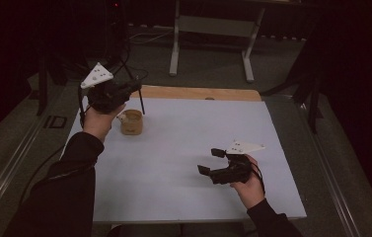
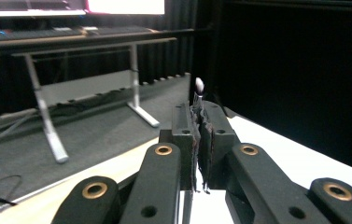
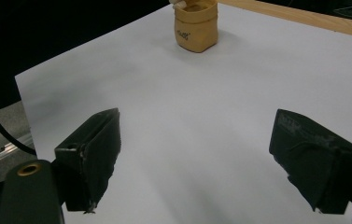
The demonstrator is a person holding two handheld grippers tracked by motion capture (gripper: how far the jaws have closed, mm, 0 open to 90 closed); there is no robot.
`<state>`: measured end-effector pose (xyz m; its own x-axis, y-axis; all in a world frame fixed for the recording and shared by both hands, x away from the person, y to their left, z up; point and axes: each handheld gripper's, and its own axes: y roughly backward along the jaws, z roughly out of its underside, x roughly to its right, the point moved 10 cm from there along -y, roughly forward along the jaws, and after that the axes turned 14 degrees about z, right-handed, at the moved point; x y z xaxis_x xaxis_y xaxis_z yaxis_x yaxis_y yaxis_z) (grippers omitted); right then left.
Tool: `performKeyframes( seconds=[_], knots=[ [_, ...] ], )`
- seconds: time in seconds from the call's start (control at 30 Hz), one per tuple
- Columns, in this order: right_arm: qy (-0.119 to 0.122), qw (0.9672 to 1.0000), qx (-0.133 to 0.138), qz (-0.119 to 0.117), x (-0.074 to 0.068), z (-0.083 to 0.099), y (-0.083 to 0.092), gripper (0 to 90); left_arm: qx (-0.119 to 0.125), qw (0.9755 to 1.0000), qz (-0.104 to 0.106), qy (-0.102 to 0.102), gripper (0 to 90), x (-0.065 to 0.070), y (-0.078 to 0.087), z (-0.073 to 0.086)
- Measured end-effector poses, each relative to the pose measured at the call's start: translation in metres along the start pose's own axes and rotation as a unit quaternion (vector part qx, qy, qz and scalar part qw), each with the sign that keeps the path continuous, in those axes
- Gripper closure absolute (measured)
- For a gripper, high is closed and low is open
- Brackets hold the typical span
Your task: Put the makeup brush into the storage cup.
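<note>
A white-topped table (image 1: 183,163) with a bare wooden strip along its far edge is seen from above, on a grey carpeted floor (image 1: 208,59). A metal-legged bench (image 1: 213,29) stands beyond it.

Left gripper (image 1: 136,89): held raised above the table's far left corner, with a grey three-cornered plate on top. Its fingers (image 2: 183,135) are pressed together on a thin dark stick (image 1: 141,101). In the left gripper view the stick is seen rising between the pads, ending in a small pale rounded tip (image 2: 199,85). In the high view its lower length hangs down past the fingers, just beside the pouch. Whether it is a brush or a swab cannot be told.

Right gripper (image 1: 210,161): held low over the near right part of the table, fingers (image 3: 92,149) spread wide, nothing between them, well apart from the pouch.

Pouch (image 3: 196,25): a small tan, soft-walled holder with a rolled rim and a small dark mark on its side, standing upright on the far left part of the table. Something pale is noted at its rim (image 3: 179,4); what it is cannot be made out.
</note>
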<state>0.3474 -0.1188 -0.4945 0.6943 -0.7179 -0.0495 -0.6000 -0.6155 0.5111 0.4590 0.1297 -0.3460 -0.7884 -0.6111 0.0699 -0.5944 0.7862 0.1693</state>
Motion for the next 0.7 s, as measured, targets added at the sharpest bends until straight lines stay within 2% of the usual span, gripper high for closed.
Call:
performKeyframes(
  seconds=[0.33, 0.4, 0.43, 0.7],
  knots=[
    [-0.004, 1.0, 0.001, -0.004, 0.0, 0.0, 0.001, 16.3, 0.004, 0.9996, -0.027, -0.002, 85.9, -0.024, -0.004, -0.006],
    [-0.002, 1.0, 0.001, -0.004, 0.0, 0.0, 0.001, 16.3, 0.004, 0.9996, -0.027, -0.002, 85.9, -0.024, -0.004, -0.006],
    [-0.002, 1.0, 0.001, -0.004, 0.0, 0.0, 0.001, 16.2, 0.0, 0.9992, -0.04, -0.006, 85.9, -0.029, -0.006, -0.005],
    [-0.005, 1.0, -0.002, -0.004, 0.001, 0.003, 0.001, 16.2, 0.003, 0.9987, -0.051, 0.006, 85.8, -0.049, -0.012, 0.008]
  ],
)
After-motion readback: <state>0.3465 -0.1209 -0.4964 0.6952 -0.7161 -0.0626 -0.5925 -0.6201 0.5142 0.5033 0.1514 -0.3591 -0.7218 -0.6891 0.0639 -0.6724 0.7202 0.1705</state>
